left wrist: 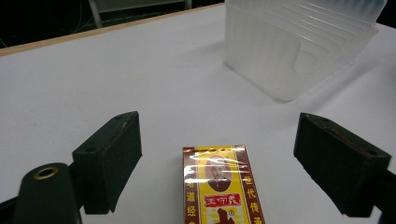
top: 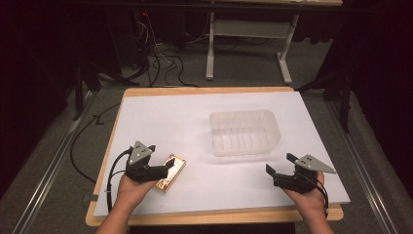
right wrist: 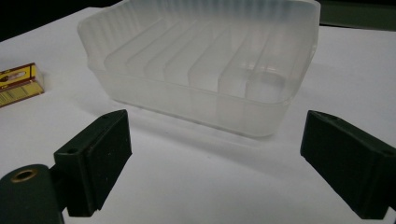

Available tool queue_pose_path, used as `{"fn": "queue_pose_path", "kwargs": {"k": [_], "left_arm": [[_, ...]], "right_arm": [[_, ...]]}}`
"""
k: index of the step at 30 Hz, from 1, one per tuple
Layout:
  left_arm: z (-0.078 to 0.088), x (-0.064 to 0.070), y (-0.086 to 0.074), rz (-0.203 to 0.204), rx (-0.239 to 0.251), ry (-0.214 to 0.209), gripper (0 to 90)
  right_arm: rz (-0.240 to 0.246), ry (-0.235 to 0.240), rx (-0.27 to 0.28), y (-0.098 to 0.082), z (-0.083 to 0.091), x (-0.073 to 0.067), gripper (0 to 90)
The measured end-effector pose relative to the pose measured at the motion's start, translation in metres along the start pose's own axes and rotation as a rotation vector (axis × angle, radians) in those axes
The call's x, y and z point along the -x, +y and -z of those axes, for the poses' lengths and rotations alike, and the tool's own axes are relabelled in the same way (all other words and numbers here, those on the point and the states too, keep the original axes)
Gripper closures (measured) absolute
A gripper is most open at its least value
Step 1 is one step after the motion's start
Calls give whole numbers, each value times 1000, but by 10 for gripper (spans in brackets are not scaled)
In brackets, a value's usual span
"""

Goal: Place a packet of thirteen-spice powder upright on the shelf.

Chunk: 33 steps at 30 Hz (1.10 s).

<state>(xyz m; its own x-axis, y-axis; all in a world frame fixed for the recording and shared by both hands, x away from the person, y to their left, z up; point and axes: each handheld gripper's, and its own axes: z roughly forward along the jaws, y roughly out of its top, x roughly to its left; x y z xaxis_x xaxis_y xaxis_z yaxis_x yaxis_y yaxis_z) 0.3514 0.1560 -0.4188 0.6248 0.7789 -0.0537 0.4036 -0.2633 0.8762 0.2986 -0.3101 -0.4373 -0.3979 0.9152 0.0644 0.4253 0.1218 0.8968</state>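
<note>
A big sheet (top: 170, 117) lies on the table (top: 204, 90). A tub (top: 245, 132) sits on the sheet, near the middle and a bit to the right. A small box (top: 171, 172) lies flat on the sheet, nearer the person and to the left of the tub, well apart from it. The left gripper (top: 163, 168) is over the box, with the box between its jaws. The right gripper (top: 280, 165) is at the right, just in front of the tub.

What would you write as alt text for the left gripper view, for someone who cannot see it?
A small yellow and red box lies flat on a white table between the two open black jaws of the left gripper, which do not touch it. Beyond it, at the upper right, stands an empty translucent plastic tub.
</note>
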Motion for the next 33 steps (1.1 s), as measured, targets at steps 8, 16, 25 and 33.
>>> {"fn": "queue_pose_path", "kwargs": {"k": [8,16,25,33], "left_arm": [[2,2,1,-9,11,-9,154],[0,3,1,-26,-11,-6,125],[-11,7,-3,-81,-111,-1,103],[-19,8,-6,-83,-206,-14,103]], "right_arm": [[10,8,45,5,7,-3,76],[28,25,53,8,8,-7,31],[34,19,48,7,7,-7,37],[29,25,36,5,5,-6,49]]}}
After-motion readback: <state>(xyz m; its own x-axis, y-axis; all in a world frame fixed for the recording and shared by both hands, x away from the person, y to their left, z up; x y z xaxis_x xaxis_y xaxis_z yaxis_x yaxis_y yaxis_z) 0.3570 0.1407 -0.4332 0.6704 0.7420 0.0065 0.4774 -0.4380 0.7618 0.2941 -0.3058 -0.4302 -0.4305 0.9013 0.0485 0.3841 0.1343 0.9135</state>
